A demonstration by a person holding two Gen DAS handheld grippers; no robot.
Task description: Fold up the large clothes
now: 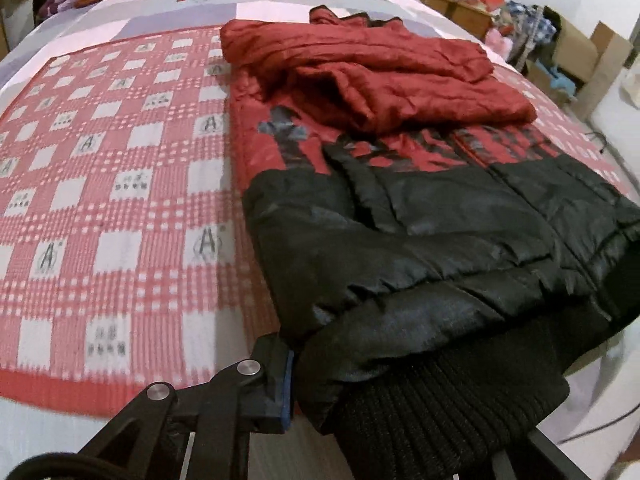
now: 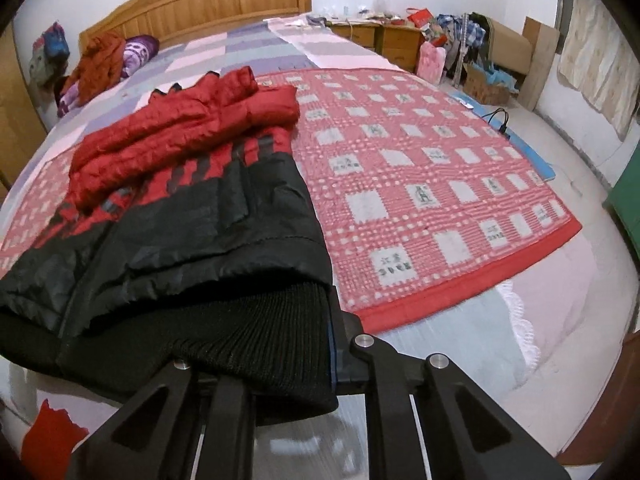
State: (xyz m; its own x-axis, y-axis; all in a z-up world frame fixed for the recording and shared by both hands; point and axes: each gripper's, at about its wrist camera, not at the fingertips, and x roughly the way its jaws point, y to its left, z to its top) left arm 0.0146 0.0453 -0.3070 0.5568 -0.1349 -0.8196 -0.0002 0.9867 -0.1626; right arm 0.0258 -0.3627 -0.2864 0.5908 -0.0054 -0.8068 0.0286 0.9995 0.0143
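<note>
1. Jacket: red top, black lower half, black knit hem; lies on red check blanket on bed. Sleeves folded over chest.
2. L gripper: clamped on hem, one corner.
3. R gripper: clamped on hem, opp. corner; hem raised off blanket.
4. Misc: clothes heap nr headboard; boxes by wall.

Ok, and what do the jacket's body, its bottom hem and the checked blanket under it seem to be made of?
Jacket body: looks like thin synthetic shell, probably nylon or polyester; slight sheen, crinkly quilted puffs in red and black.
Hem: ribbed black knit, matte, with fine parallel ridges, likely elastic.
Checked blanket: woven, soft-looking cotton or a blend, matte, with the red and white pattern in the weave; the fibre cannot be told.
</note>
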